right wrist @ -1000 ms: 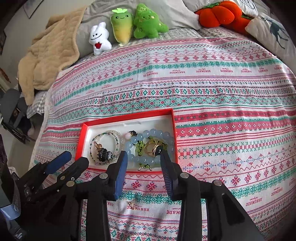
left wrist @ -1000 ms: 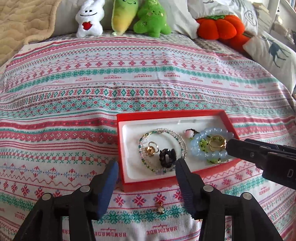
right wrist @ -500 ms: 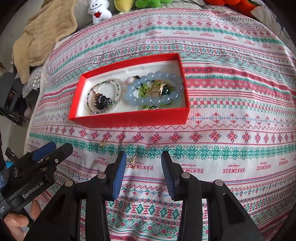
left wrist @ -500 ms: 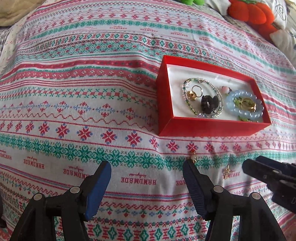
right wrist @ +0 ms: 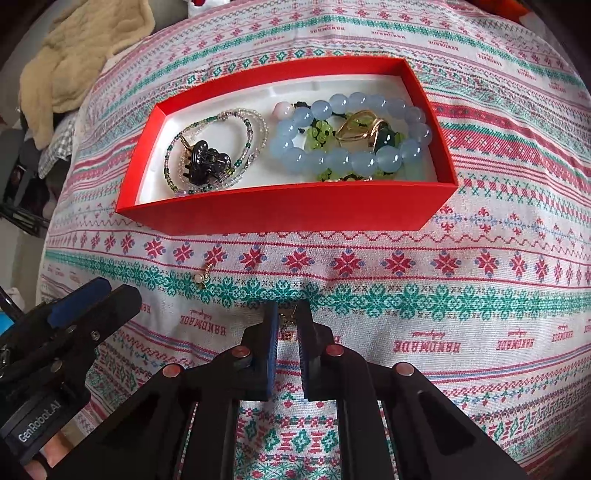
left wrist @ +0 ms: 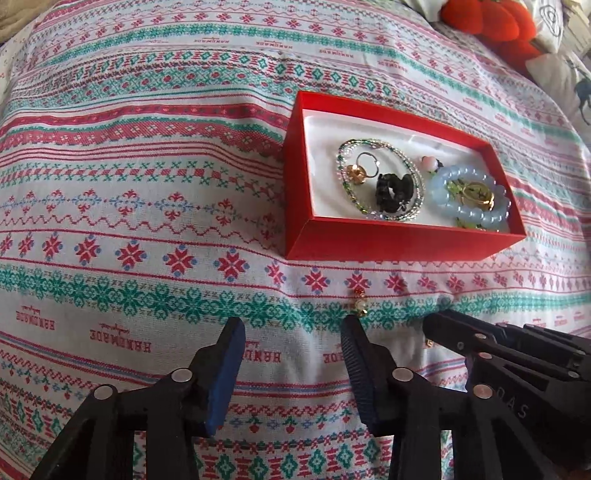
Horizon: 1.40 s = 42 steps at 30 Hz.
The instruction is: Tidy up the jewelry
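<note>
A red jewelry box lies on the patterned bedspread. It holds a blue bead bracelet, a thin beaded bracelet, a black hair claw and gold pieces. A small pearl earring lies on the cloth in front of the box. My right gripper is nearly shut around a small gold earring on the bedspread; the right gripper also shows in the left wrist view. My left gripper is open and empty, low over the cloth.
The patterned bedspread covers the whole area. A beige blanket lies at the far left, red plush toys at the far right. The left gripper's finger sits left of my right gripper.
Both grippers pulled back from the box and dropped toward the cloth in front of it. My right gripper's jaws have narrowed from open to almost shut around the gold earring.
</note>
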### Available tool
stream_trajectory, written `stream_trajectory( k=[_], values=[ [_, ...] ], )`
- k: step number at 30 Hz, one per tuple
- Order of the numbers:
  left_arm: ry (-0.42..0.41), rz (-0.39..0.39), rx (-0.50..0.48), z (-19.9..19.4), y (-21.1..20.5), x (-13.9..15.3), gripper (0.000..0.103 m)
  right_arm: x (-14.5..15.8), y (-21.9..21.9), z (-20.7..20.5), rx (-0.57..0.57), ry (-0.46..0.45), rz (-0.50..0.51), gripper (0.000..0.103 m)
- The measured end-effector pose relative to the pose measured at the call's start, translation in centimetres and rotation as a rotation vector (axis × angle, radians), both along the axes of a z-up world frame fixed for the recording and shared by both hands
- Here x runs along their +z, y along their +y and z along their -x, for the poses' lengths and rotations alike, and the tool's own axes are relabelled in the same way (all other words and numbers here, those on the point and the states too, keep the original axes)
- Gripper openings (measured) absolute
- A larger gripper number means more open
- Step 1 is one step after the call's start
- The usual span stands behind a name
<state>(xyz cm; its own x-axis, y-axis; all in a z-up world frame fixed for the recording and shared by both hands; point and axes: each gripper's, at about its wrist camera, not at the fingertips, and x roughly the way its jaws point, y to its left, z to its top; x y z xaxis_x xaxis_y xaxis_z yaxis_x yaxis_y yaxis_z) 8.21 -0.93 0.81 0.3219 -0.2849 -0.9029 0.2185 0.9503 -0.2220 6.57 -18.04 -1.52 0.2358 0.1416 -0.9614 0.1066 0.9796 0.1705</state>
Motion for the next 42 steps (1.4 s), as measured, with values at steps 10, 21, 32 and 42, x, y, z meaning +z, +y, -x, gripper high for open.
stream_trajectory(
  k=[10, 21, 32, 42],
  values=[
    [0.018, 0.007, -0.05, -0.9, -4.1, -1.6, 0.027, 2.5, -3.5, 0.8, -0.05, -0.036, -0.021, 0.01],
    [0.008, -0.015, -0.053, -1.1, -5.2, -1.2, 0.001, 4.2, -3.6, 0.3, -0.051, -0.075, -0.037, 0.01],
    [-0.168, 0.091, -0.028, -2.9, -4.2, 4.2, 0.002, 7.1, -3.8, -1.8, -0.098, -0.206, -0.073, 0.011],
    [-0.178, 0.044, 0.036, -1.9, -2.9, 4.3, 0.058, 8.2, -4.3, -1.3, -0.097, -0.253, -0.077, 0.04]
  ],
)
